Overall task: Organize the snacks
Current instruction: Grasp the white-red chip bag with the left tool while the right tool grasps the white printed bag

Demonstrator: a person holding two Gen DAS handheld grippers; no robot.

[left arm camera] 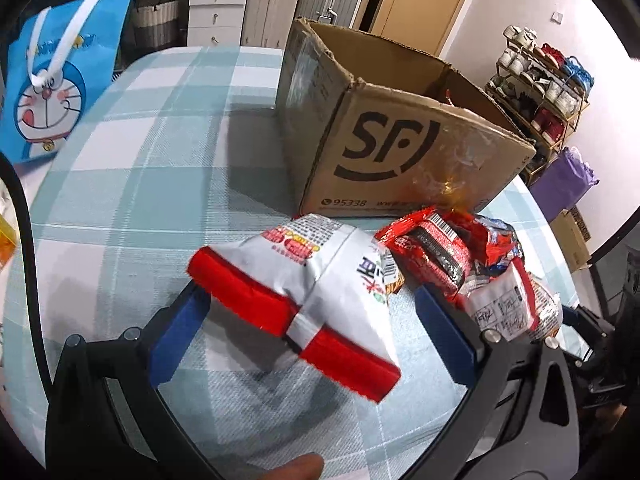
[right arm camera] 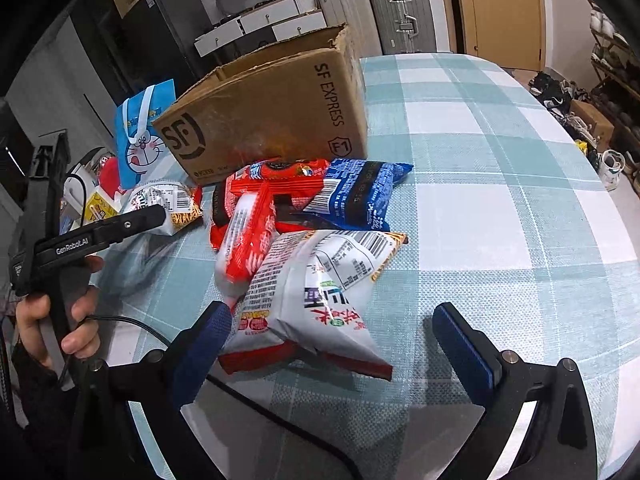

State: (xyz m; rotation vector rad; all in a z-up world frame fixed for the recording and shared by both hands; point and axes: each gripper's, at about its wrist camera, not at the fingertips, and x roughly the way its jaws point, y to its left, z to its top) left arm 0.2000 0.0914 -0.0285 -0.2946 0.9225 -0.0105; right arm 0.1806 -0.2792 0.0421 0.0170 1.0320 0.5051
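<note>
Both hand-held grippers, left (left arm camera: 312, 320) and right (right arm camera: 332, 332), gape wide around white snack bags (left arm camera: 320, 280), gripping nothing. Best to pinch one bag's (right arm camera: 316, 300) sealed edge squarely, then lift it clear towards the SF Express box (right arm camera: 276, 108).

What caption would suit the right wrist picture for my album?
Open right gripper straddling a white snack bag on the checked tablecloth, more snacks piled before an SF cardboard box.

A box (right arm camera: 272, 108) stands on the bench (right arm camera: 500, 200), with snack packs (right arm camera: 296, 208) heaped just before it. One pack (right arm camera: 316, 292) lies nearest, between the right gripper's (right arm camera: 332, 332) fingers; another pack (left arm camera: 304, 292) lies between the left gripper's (left arm camera: 312, 320). A bag (right arm camera: 140, 140) stands left of the box, and suitcases (right arm camera: 380, 8) stand behind the bench.
</note>
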